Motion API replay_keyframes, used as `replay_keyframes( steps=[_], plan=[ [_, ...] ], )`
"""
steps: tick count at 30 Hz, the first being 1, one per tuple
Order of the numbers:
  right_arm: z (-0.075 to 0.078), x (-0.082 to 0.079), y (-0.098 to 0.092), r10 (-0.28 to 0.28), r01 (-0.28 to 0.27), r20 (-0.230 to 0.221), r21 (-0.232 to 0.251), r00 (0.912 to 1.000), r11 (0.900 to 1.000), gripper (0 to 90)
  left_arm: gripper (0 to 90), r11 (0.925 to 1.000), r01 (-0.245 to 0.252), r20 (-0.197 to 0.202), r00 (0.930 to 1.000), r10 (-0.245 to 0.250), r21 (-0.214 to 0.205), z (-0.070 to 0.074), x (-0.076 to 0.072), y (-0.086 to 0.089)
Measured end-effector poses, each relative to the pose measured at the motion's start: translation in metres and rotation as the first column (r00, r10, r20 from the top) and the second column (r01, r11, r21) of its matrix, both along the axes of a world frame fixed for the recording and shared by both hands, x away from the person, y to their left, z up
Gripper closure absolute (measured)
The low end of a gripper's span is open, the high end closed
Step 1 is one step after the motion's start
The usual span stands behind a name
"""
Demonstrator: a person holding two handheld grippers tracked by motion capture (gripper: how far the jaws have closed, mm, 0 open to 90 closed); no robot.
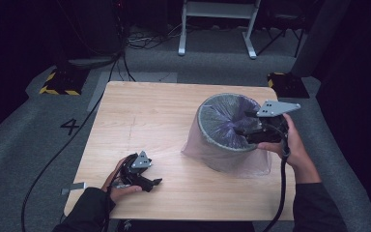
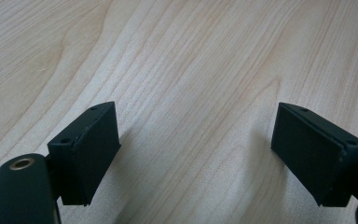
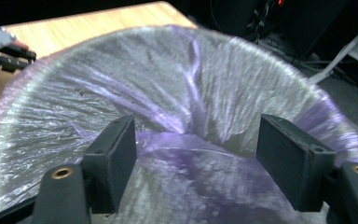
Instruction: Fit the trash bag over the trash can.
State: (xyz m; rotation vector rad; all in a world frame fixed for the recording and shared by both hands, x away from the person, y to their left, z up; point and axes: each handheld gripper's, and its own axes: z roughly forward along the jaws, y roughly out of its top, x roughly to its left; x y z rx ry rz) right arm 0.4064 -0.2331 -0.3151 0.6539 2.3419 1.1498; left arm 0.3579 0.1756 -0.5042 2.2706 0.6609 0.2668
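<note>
High view: bin [image 1: 224, 140] stands on the right half of the bench [image 1: 145, 121], purple liner [image 1: 232, 121] folded over its rim. Step in hand looks like seating the liner. Right claw [image 1: 249, 129] is at the near rim, jaws released, a fold of film between them but not pinched. Left claw [image 1: 157, 182] is released, idle low over bare bench. Next: close right on the fold and pull it over the rim; film tears easily. Only writing: "4" [image 1: 70, 126] on the floor.
</note>
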Motion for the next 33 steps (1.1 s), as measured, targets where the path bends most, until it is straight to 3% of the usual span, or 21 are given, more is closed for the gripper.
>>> replay_keyframes(
  steps=[5, 11, 15, 22, 29, 31, 33],
  plan=[
    [-0.007, 0.004, 0.010, -0.022, 0.018, -0.063, -0.058, 0.9977, 0.9982, 26.8, 14.6, 1.0000, 0.004, 0.000, 1.0000, -0.004, 0.001, 0.000, 0.001, -0.001],
    [-0.010, 0.009, 0.011, -0.030, 0.023, -0.118, -0.058, 0.9925, 0.9980, 26.7, 14.6, 1.0000, 0.008, 0.001, 1.0000, -0.008, 0.000, 0.000, 0.002, -0.001],
    [-0.014, 0.014, 0.016, -0.069, 0.055, -0.155, -0.098, 0.9855, 0.9937, 24.6, 14.5, 1.0000, 0.009, 0.000, 1.0000, -0.009, 0.000, 0.000, 0.002, -0.001],
    [-0.016, 0.017, 0.016, -0.098, 0.078, -0.181, -0.114, 0.9785, 0.9904, 24.5, 14.5, 0.9999, 0.011, -0.001, 0.9999, -0.011, 0.000, 0.000, 0.002, -0.001],
    [-0.016, 0.016, 0.018, -0.104, 0.085, -0.170, -0.115, 0.9799, 0.9897, 24.2, 14.5, 0.9999, 0.011, -0.001, 0.9999, -0.011, 0.000, 0.000, 0.002, -0.001],
    [-0.014, 0.014, 0.016, -0.107, 0.091, -0.155, -0.108, 0.9820, 0.9900, 23.5, 14.5, 0.9999, 0.010, -0.001, 0.9999, -0.010, 0.000, 0.000, 0.002, -0.001],
    [-0.010, 0.011, 0.013, -0.105, 0.097, -0.108, -0.079, 0.9886, 0.9922, 22.8, 14.5, 0.9999, 0.010, -0.001, 0.9999, -0.010, 0.001, 0.000, 0.002, -0.001]
  ],
)
